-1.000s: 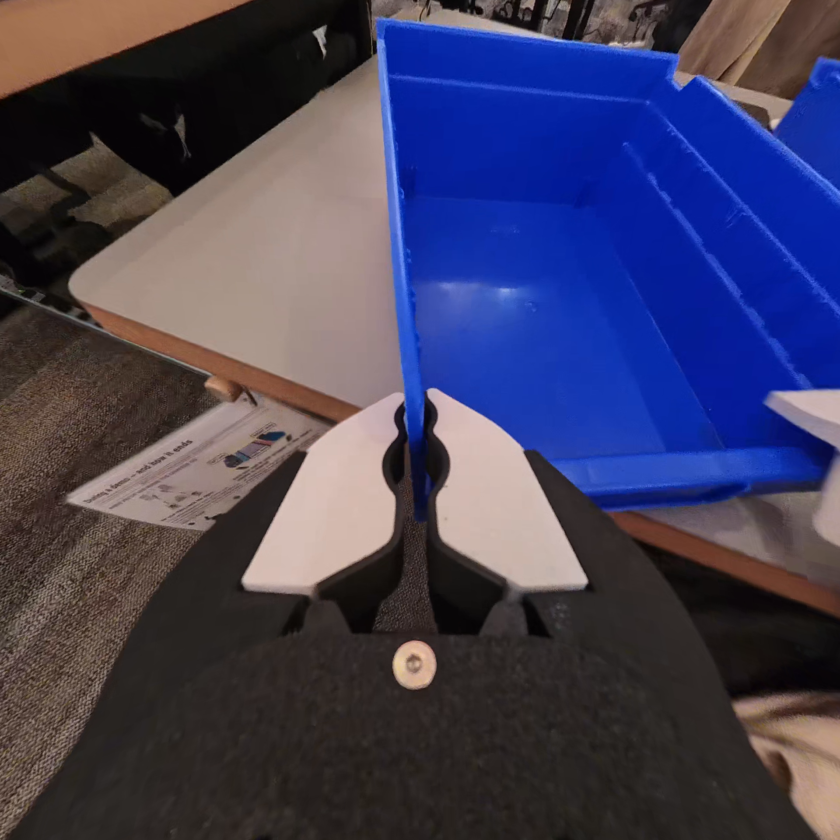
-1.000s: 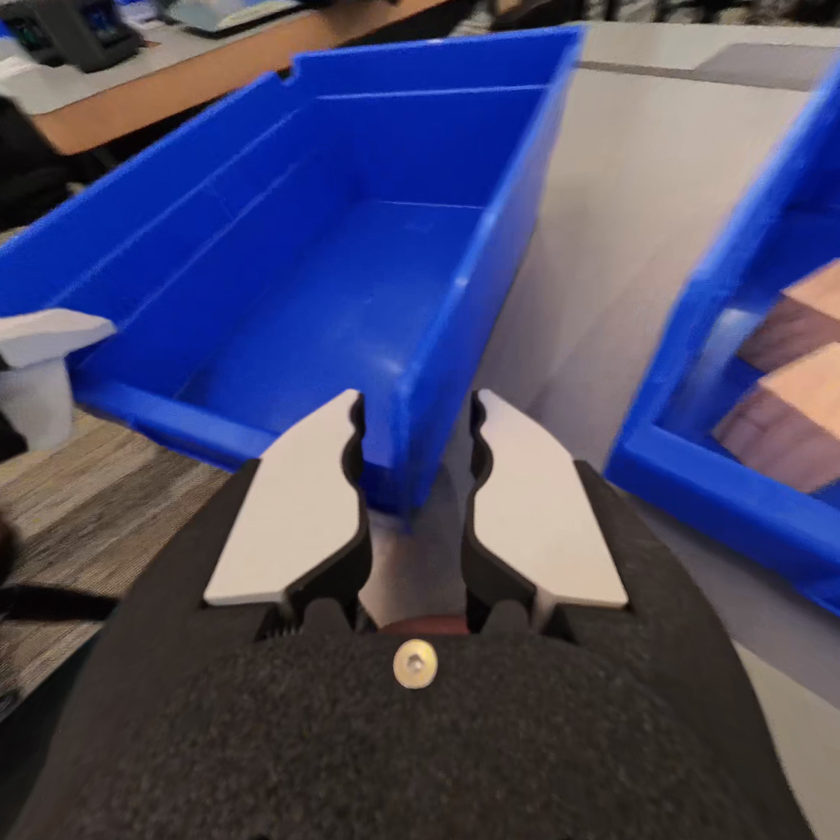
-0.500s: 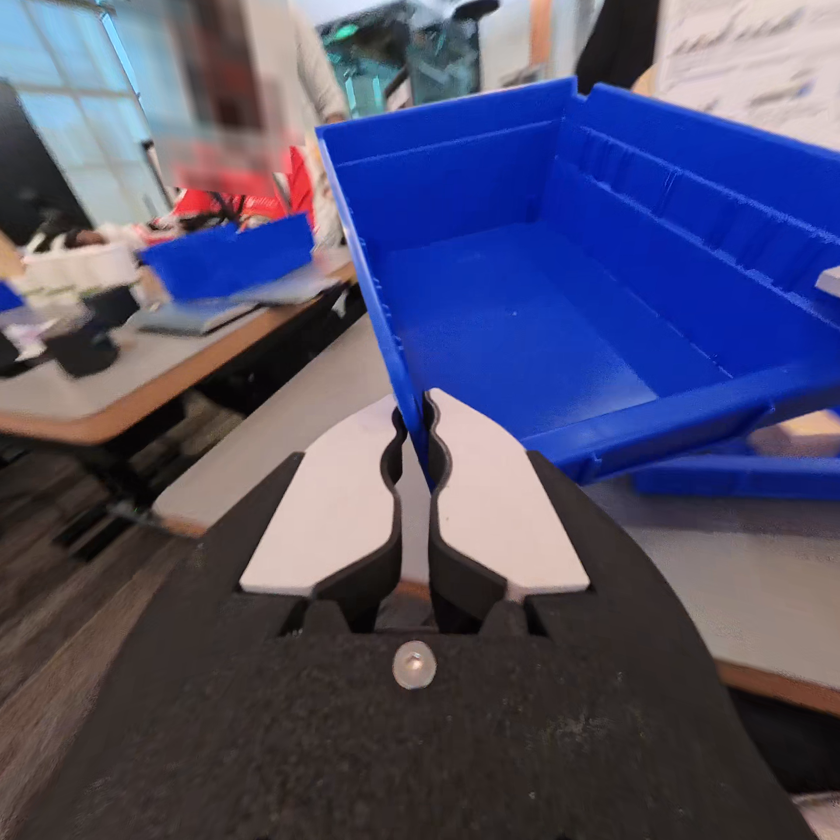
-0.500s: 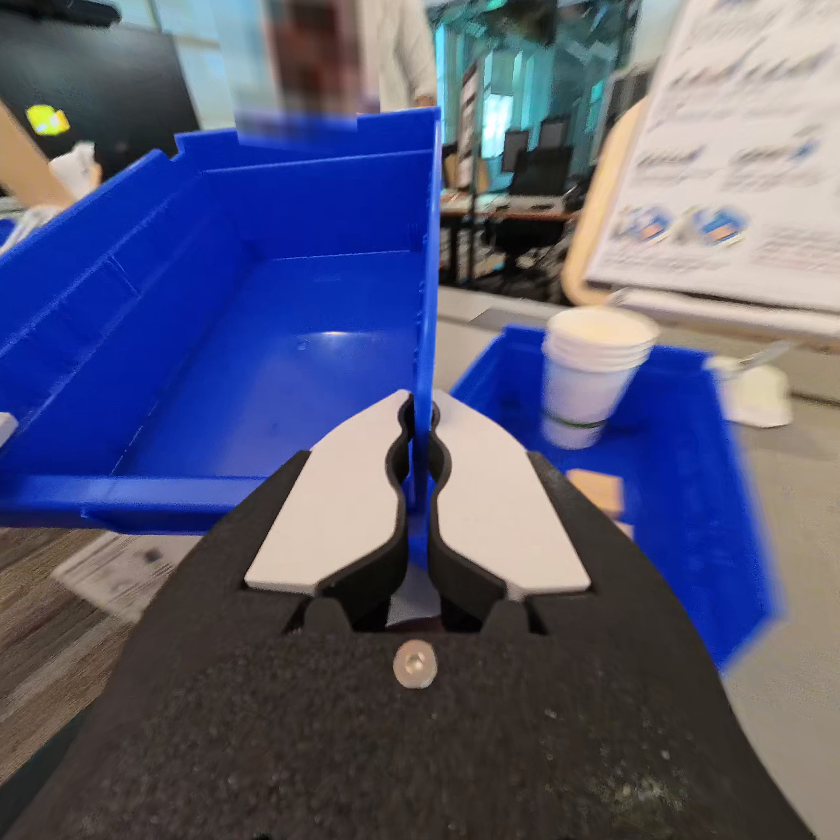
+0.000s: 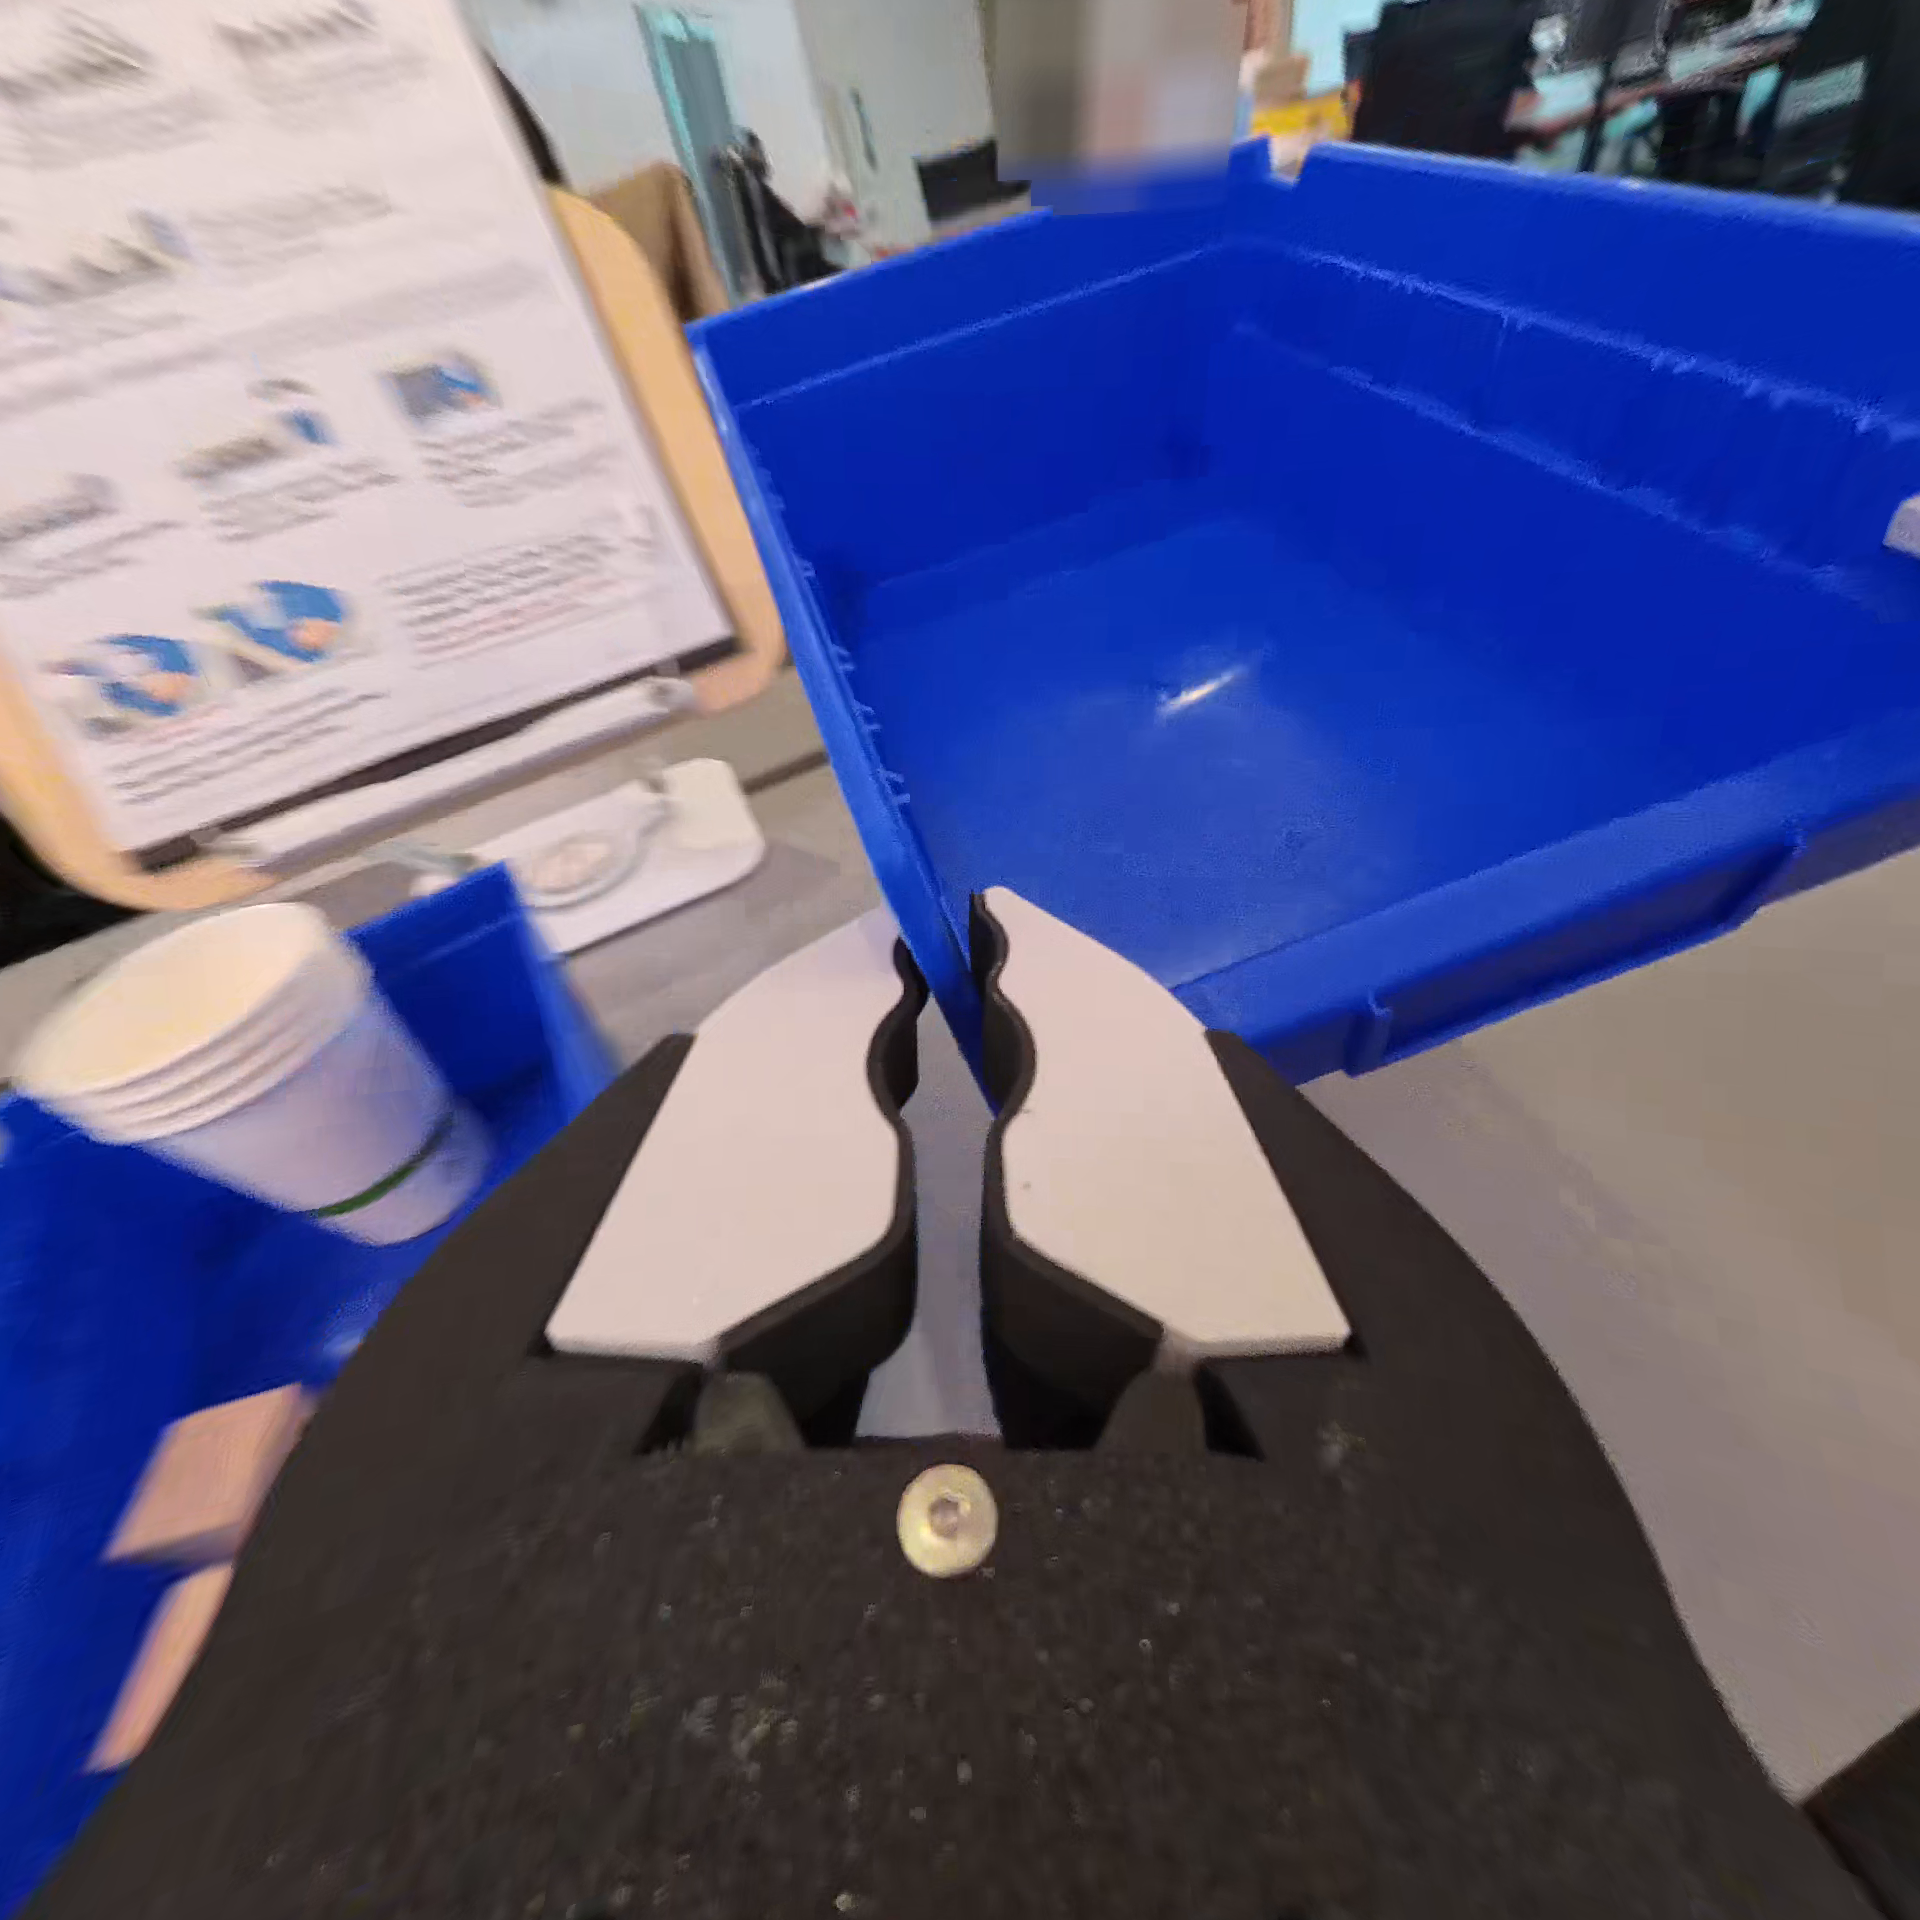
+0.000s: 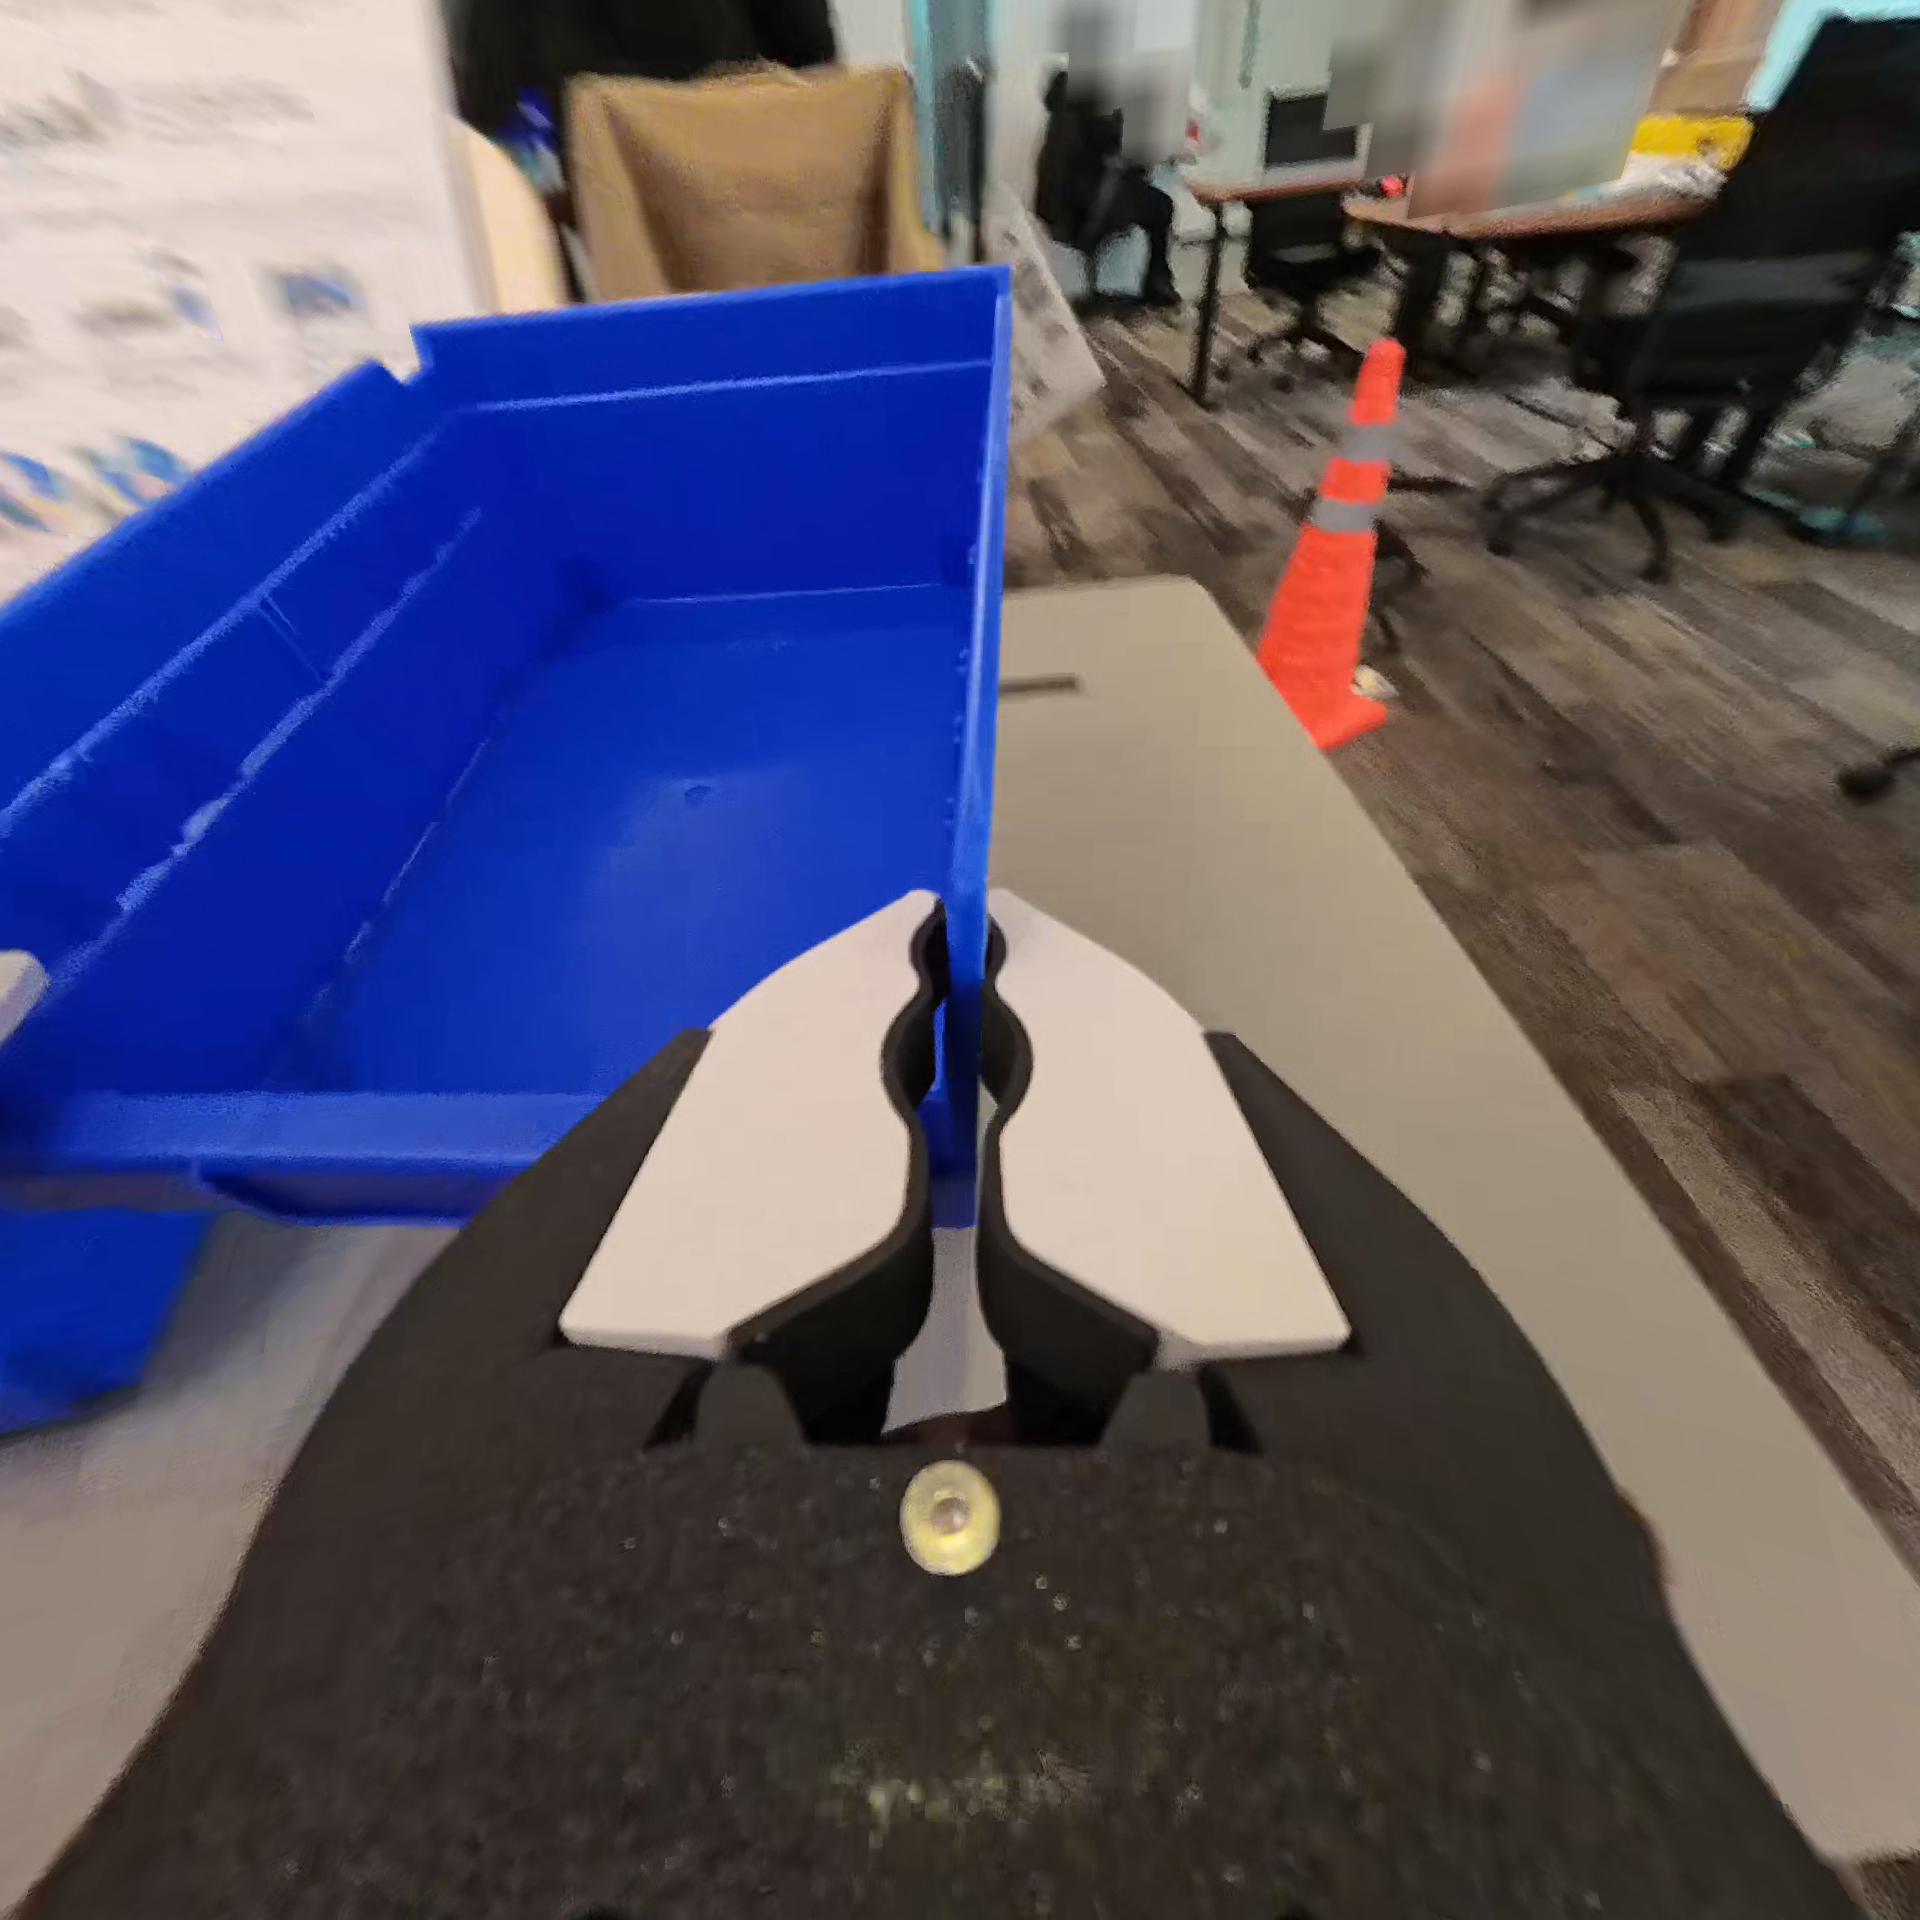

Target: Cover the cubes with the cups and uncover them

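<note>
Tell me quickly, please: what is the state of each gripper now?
Left gripper: closed on the left wall of the empty blue bin.
Right gripper: closed on the right wall of the same bin.

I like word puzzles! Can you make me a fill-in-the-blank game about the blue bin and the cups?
1. Both hand-held grippers, left and right, pinch the side walls of the empty ____ bin.
2. The stacked paper cups are coloured ____.
3. The cone on the floor is ____.

Missing words: blue; white; orange
</note>
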